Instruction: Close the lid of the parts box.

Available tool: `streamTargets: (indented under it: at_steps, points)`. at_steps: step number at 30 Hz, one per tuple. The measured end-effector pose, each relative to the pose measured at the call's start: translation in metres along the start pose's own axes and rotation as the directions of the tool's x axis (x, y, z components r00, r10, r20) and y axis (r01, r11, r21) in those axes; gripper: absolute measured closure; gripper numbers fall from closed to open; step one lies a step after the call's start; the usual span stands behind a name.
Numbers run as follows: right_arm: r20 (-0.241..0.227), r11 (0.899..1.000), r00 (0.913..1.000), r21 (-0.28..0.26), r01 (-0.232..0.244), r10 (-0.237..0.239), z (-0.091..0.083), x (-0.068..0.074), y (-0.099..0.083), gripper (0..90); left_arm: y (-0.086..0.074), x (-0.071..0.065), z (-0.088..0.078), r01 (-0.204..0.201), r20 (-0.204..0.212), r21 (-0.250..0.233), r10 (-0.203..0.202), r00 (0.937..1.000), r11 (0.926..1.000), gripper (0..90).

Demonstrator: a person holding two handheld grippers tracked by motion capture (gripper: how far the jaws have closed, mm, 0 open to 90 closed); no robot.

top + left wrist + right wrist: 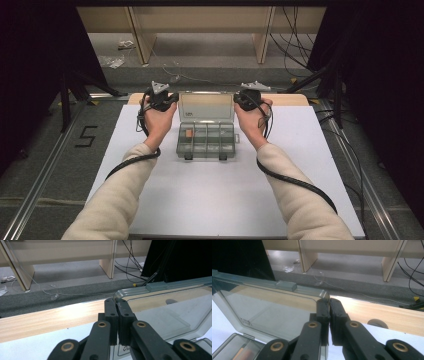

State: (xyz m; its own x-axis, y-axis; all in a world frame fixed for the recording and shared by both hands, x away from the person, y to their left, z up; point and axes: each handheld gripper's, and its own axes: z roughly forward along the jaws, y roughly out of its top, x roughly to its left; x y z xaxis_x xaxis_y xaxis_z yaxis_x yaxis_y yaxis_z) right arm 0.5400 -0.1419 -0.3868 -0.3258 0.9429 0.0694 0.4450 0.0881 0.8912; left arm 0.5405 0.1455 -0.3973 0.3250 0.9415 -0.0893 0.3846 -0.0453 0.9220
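**Q:** Box (206, 140) position, high view?

**A:** Centre of the frame, on the white sheet (210, 200) covering the table (290, 99). Its clear lid (206, 108) stands raised at the far side; the divided tray lies toward the lower edge, with an orange item (188, 134) in an upper-left compartment.

**Q:** Where does the lid lie relative to each tool?

**A:** Between them. The left gripper (172, 98) sits at the lid's upper-left corner, the right gripper (239, 98) at its upper-right corner.

**Q:** State of the left gripper (117, 315)?

**A:** Clenched. In the left gripper view the jaws rise at centre, pressed together at the lid's corner (120, 296); whether the rim is pinched cannot be told.

**Q:** And the right gripper (329, 312)?

**A:** Likewise clenched. In the right gripper view the lid (272, 307) spreads across the left half, its rounded corner meeting the jaw tips at centre.
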Motion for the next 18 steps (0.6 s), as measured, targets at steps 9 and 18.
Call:
streamTargets:
  at_steps: [9, 18]
  points:
    - [-0.006, 1.0, 0.9999, -0.003, 0.013, -0.013, -0.007, 0.002, -0.004, 87.4, -0.003, -0.001, -0.006, -0.013, 0.005, -0.011, 0.013, 0.9999, 0.9999, 87.5]
    - [-0.013, 1.0, 0.9997, -0.006, 0.021, -0.021, -0.012, 0.003, -0.007, 87.4, -0.007, -0.003, -0.011, -0.027, 0.008, -0.023, 0.027, 0.9996, 0.9994, 87.5]
